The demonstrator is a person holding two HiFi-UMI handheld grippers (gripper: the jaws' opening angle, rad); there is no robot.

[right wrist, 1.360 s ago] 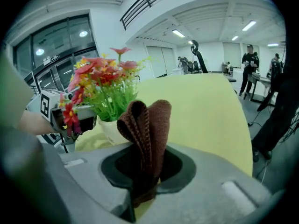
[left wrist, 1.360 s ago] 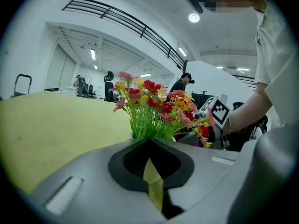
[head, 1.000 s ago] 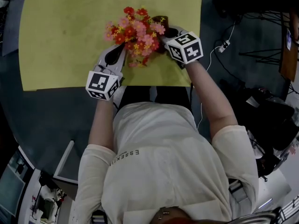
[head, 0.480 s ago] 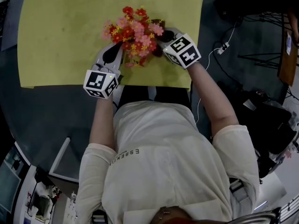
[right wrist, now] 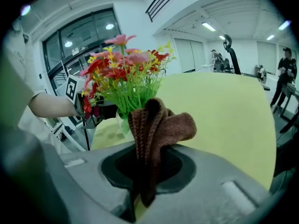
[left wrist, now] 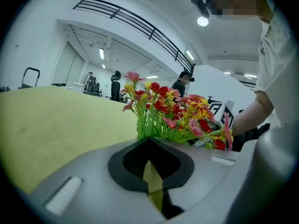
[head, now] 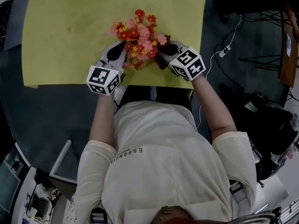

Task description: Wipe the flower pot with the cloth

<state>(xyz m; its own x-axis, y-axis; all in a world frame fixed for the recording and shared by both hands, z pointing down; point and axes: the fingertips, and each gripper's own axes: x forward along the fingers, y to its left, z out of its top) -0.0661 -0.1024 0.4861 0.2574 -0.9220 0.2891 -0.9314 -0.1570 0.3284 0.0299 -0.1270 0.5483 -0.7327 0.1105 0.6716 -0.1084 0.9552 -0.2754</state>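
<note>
The right gripper [head: 162, 52], clamped on the brown cloth [right wrist: 156, 122], has been drawn back along the pot's right side toward the person and rolled slightly. The left gripper [head: 120, 50], its jaws closed together on nothing, has been kept close at the pot's left. The pot [right wrist: 123, 124] is largely hidden beneath its flowers [head: 138, 34]. A wiping stroke is judged to be under way, and the pot's other sides probably remain to be wiped.

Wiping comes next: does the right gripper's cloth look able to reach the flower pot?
Probably yes: the right gripper holds the cloth just in front of the flower pot, below the flowers, nothing between.
</note>
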